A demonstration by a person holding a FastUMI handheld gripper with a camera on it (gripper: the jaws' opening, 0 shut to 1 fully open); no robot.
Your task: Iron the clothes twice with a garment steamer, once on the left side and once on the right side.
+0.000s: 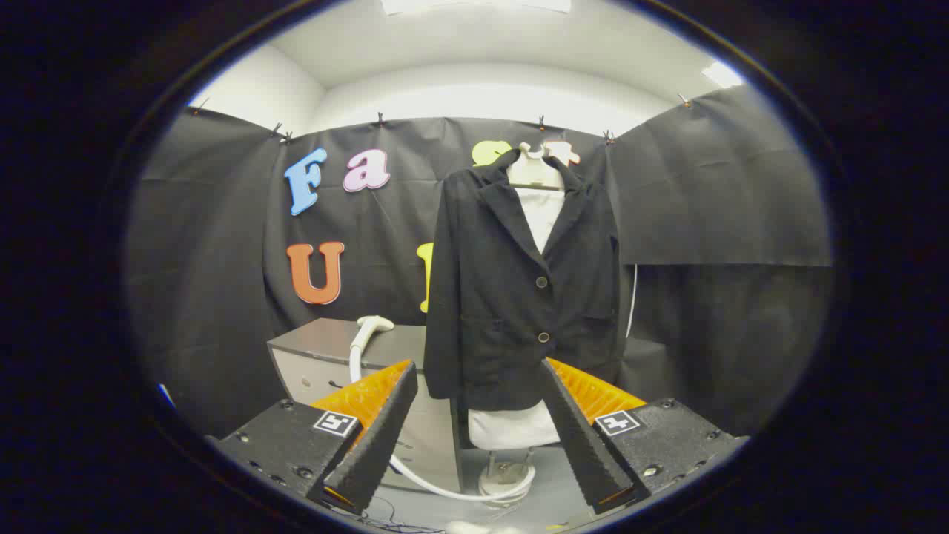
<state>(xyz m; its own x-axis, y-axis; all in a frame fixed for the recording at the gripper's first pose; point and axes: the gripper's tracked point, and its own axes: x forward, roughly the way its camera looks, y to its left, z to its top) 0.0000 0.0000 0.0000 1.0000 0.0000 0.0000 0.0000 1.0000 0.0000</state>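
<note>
Nothing sits in the wide-open tool (478, 397); the steamer head (373, 324) lies on the bench (326, 345), left of the jacket (511, 297).

bright ceiling light (474, 6) | sharp centre | fisheye-bent edges | dim lower corners

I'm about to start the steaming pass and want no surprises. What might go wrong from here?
The open gripper holds nothing; the steamer head lies on the cabinet beside the jacket, so a reach may brush the fabric. Its hose loops around the mannequin's stand and might snag when lifted.
</note>
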